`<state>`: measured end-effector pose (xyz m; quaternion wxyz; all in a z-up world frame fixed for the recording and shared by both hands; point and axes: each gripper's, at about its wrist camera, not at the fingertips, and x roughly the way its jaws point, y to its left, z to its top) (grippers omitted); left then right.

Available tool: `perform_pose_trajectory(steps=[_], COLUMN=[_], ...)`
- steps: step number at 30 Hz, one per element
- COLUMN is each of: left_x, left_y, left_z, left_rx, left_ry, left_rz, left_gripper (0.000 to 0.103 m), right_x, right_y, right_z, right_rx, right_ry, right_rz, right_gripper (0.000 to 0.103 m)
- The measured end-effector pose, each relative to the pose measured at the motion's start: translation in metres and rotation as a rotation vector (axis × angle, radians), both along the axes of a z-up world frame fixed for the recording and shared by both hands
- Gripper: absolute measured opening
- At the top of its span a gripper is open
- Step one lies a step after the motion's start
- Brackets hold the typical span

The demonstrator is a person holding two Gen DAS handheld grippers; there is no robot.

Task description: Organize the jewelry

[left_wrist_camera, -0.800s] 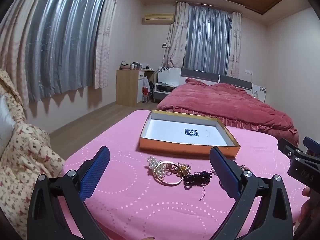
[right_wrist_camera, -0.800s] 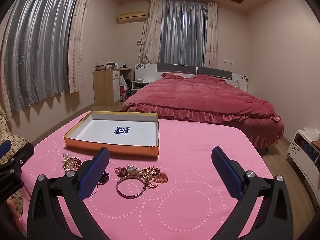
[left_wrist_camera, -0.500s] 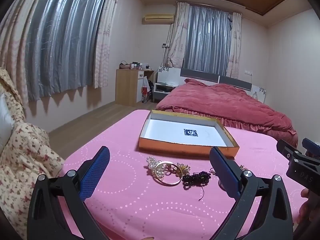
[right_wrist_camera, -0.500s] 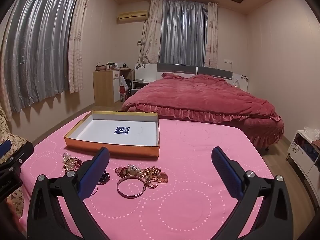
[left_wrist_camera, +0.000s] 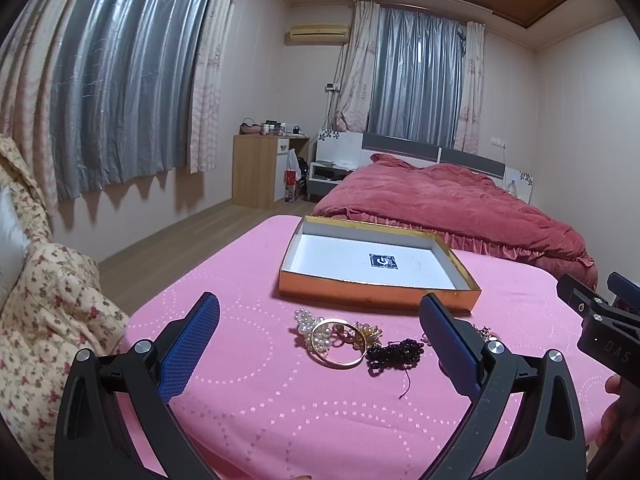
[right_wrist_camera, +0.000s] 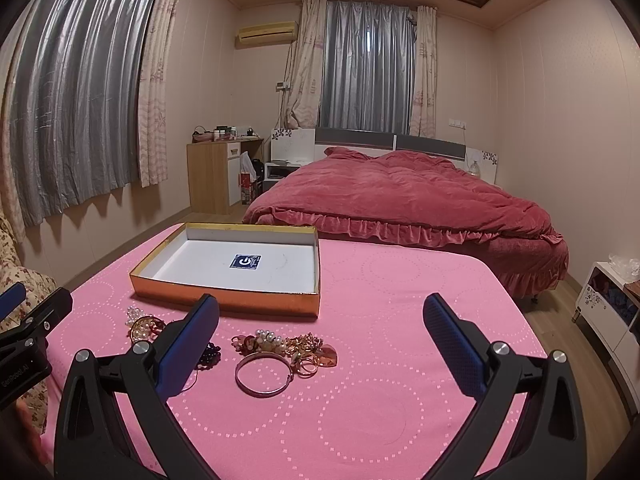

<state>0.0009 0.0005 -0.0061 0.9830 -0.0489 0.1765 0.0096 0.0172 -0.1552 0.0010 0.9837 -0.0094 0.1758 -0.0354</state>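
Note:
An orange shallow box (left_wrist_camera: 372, 297) with a white inside lies empty on the pink table (left_wrist_camera: 280, 400); it also shows in the right wrist view (right_wrist_camera: 224, 300). In front of it lie a gold bangle (left_wrist_camera: 340, 345) with a pearl cluster (left_wrist_camera: 310, 325) and a dark bead piece (left_wrist_camera: 396, 352). The right wrist view shows a silver bangle (right_wrist_camera: 263, 374) and a heap of gold rings and red pieces (right_wrist_camera: 298, 346). My left gripper (left_wrist_camera: 320, 336) is open above the gold bangle. My right gripper (right_wrist_camera: 320, 336) is open above the heap.
A red bed (right_wrist_camera: 408, 200) stands behind the table. A floral sofa (left_wrist_camera: 44, 320) is at the left. A wooden cabinet (left_wrist_camera: 260, 172) stands by the far wall. A white side cabinet (right_wrist_camera: 608, 304) is at the right.
Both grippers have drifted very slightly; the box and jewelry sit a little differently in view. Nothing was picked up or moved.

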Motion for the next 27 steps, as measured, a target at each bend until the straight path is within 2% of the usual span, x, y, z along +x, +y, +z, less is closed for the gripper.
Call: perform_pose_trajectory(steps=[27], left_x=[-0.0014], left_y=[-0.0014], left_z=[-0.0033], left_rx=[-0.003], left_ry=[0.009], left_rz=[0.008], left_gripper=[0.097], right_x=[0.0005], right_y=[0.003], right_z=[0.0008], right_rx=[-0.008], right_ry=[-0.005], right_rz=[0.003], right_gripper=[0.0])
